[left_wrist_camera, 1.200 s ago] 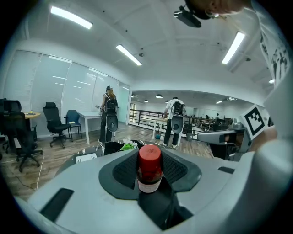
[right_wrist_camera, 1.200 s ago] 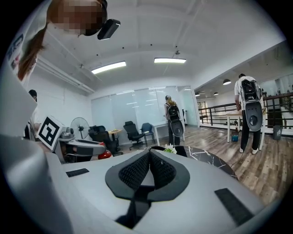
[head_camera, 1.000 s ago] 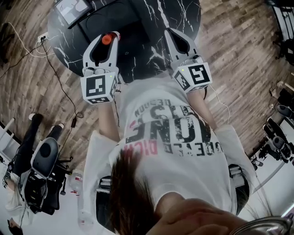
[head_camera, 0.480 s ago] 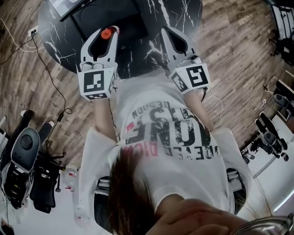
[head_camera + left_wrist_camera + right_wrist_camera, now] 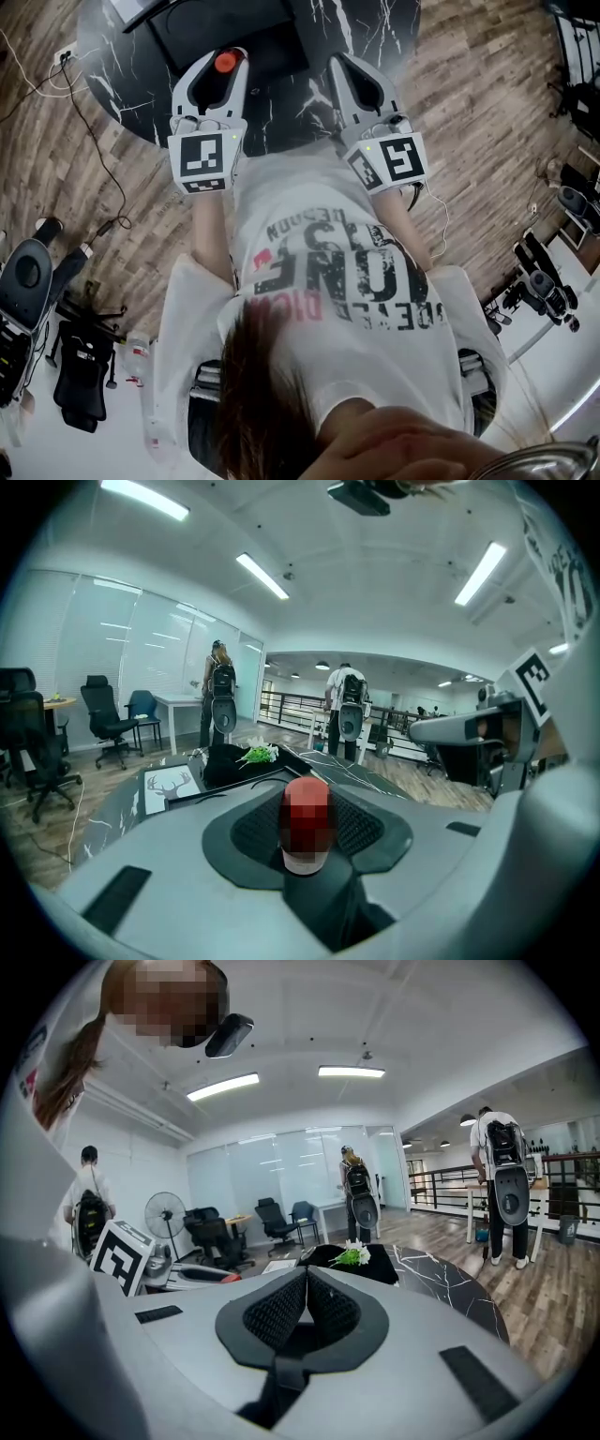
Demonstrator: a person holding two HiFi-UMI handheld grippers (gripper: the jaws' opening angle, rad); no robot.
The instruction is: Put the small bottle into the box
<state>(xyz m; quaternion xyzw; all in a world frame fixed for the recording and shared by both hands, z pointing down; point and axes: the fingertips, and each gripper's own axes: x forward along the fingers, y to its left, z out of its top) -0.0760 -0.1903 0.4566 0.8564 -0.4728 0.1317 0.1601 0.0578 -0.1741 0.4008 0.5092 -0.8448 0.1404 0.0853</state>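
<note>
A small bottle with a red cap (image 5: 306, 822) stands upright between the pads of my left gripper (image 5: 306, 846), which is shut on it. In the head view the red cap (image 5: 224, 63) shows at the tips of the left gripper (image 5: 223, 58), over the near edge of the black marble table (image 5: 122, 84). The right gripper (image 5: 339, 64) hovers beside it, and its pads (image 5: 281, 1309) meet with nothing between them. Beyond both grippers a black box (image 5: 234, 761) with a green sprig lies on the table.
A framed deer picture (image 5: 172, 786) lies on the table left of the box. People with backpacks (image 5: 345, 710) stand beyond the table. Office chairs (image 5: 28, 281) and cables (image 5: 103, 187) sit on the wooden floor at the left.
The left gripper with the bottle has sunk slightly toward the table. The right gripper has shifted only a little. The head view has drifted, so the table sits higher in it.
</note>
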